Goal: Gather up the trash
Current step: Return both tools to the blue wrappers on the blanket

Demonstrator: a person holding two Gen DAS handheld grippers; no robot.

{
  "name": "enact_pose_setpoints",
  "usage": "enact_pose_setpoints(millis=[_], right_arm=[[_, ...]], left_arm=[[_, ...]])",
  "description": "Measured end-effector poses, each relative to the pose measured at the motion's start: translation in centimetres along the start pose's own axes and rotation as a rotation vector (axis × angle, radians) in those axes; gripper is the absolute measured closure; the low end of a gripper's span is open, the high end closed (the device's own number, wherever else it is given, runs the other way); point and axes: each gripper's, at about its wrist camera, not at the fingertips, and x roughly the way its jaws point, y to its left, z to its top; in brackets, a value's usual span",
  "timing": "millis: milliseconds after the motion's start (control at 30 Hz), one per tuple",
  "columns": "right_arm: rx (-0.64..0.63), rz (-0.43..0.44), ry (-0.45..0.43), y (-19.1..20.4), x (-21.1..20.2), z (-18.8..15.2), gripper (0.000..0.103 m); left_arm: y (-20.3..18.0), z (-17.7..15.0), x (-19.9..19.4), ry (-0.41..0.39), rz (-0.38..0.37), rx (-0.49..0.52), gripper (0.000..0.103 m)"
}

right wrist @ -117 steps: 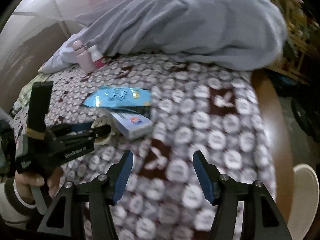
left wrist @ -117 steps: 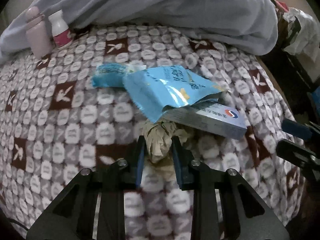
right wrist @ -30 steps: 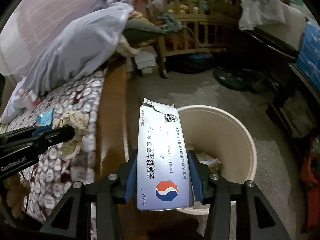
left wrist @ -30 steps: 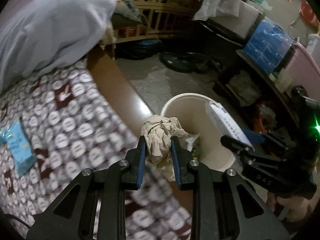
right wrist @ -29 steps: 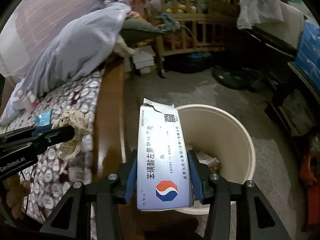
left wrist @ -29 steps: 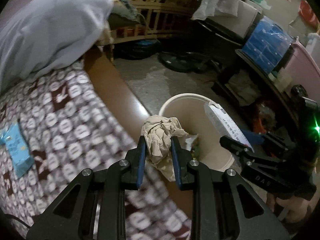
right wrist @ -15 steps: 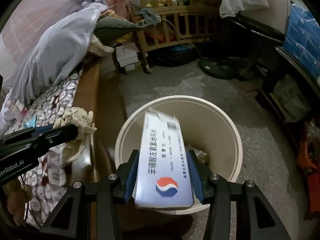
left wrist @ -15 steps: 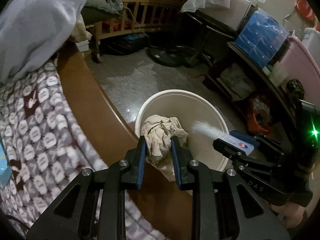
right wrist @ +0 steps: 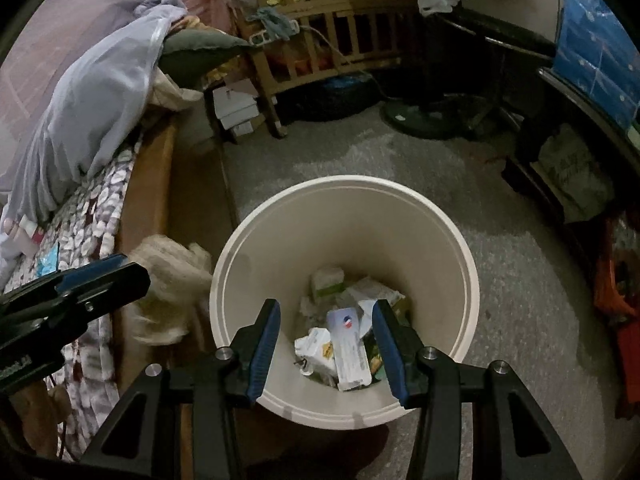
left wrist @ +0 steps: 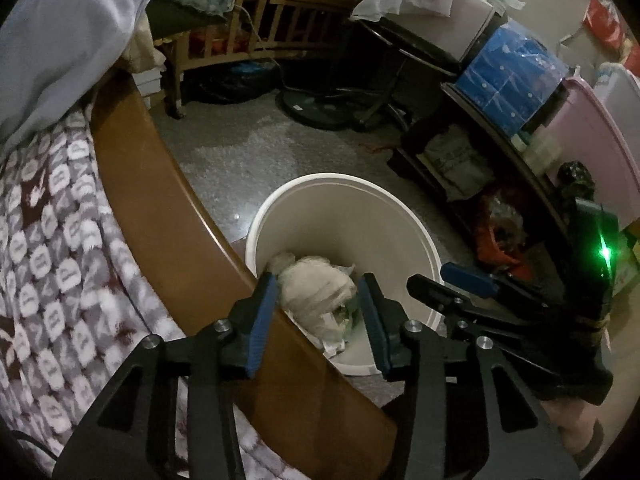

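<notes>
A cream waste bin (left wrist: 340,216) stands on the floor beside the bed. My left gripper (left wrist: 317,280) hovers over its near rim and its jaws are opening. The crumpled beige paper wad (left wrist: 320,296) is blurred between the blue pads, with gaps on both sides. In the right wrist view the same wad (right wrist: 172,272) blurs just below the left gripper (right wrist: 132,270), left of the bin's rim (right wrist: 344,182). My right gripper (right wrist: 326,312) is open above the bin, holding nothing. The white medicine box (right wrist: 348,356) lies among other trash at the bottom. The right gripper (left wrist: 432,276) also shows over the bin's right rim.
The bed's brown wooden edge (left wrist: 160,200) and patterned blanket (left wrist: 48,240) lie left of the bin. A blue wrapper (right wrist: 48,260) and small bottles (right wrist: 24,232) stay on the bed. A wooden crib (right wrist: 320,20), a fan base (right wrist: 420,120) and cluttered shelves (left wrist: 512,80) ring the grey floor.
The left jaws have parted and the paper wad has slipped free, blurred. The medicine box has left the right gripper and now lies in the bin. Both grippers came lower over the bin.
</notes>
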Motion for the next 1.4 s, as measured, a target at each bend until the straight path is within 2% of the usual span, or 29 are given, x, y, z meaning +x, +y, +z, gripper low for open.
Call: enact_pose_setpoints(millis=[167,400,867,1167,1400], right_arm=[[0.003,-0.005,0.0,0.1,-0.2,0.0,0.056],[-0.037,0.015,0.003,2.2,-0.2,-0.1,0.056],[-0.14,0.062,0.014,8.4,0.1,-0.3,0.054],[-0.263,0.15,0.026,16.0,0.5,-0.3,0.049],[-0.409,0.222,0.046,24.3,1.8,-0.7,0.044]], left_arm=[[0.7,-0.4,-0.7,-0.004,0.033,0.005,0.061],[2.5,-1.3,-2.0,-0.025,0.132,0.005,0.061],[9.6,-3.7,-6.1,-0.065,0.285,-0.114,0.061],[16.4,-6.5,-11.0,-0.095,0.375,-0.226,0.061],[24.4,-9.9,-15.6,-0.102,0.501,-0.353,0.061]])
